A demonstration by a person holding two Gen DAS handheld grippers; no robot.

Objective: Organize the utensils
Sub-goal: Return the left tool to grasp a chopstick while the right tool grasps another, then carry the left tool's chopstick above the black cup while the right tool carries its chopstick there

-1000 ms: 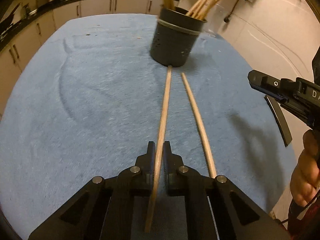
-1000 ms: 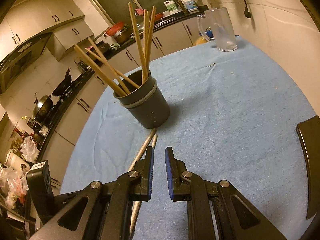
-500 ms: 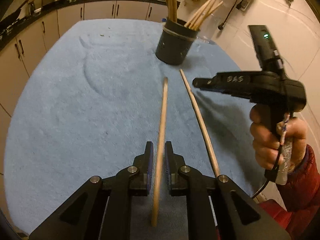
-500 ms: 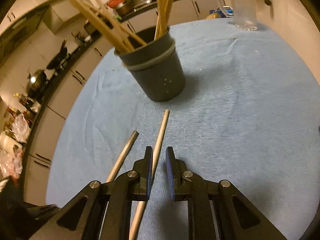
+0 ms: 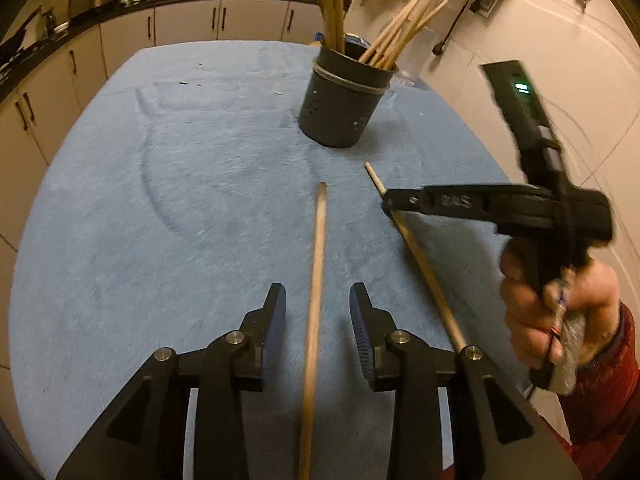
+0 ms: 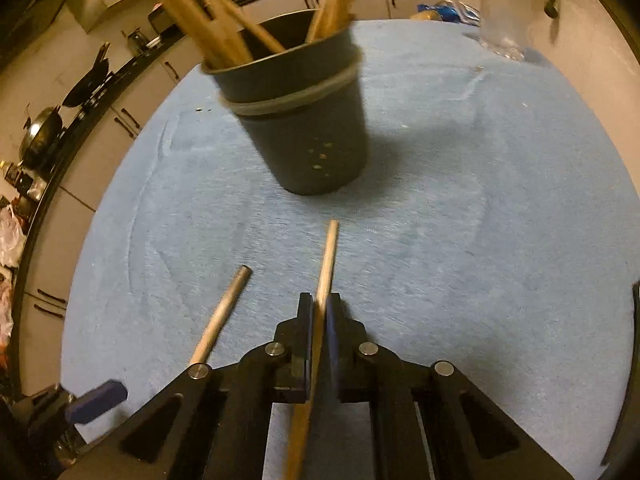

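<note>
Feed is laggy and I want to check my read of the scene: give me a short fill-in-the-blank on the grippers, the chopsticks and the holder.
1. The left gripper has its jaws ____ around one loose wooden chopstick.
2. The right gripper is shut on the other ____.
3. The dark grey perforated utensil holder stands ____ on the blue towel-covered table.

Missing words: open; chopstick; upright

A holder (image 5: 343,104) full of chopsticks (image 5: 402,36) stands on the cloth-covered table (image 5: 160,200). Before it lie two loose chopsticks side by side, one (image 5: 316,272) left of the other (image 5: 424,276). A glass jug (image 6: 502,8) stands behind the holder, near the wall.
</note>
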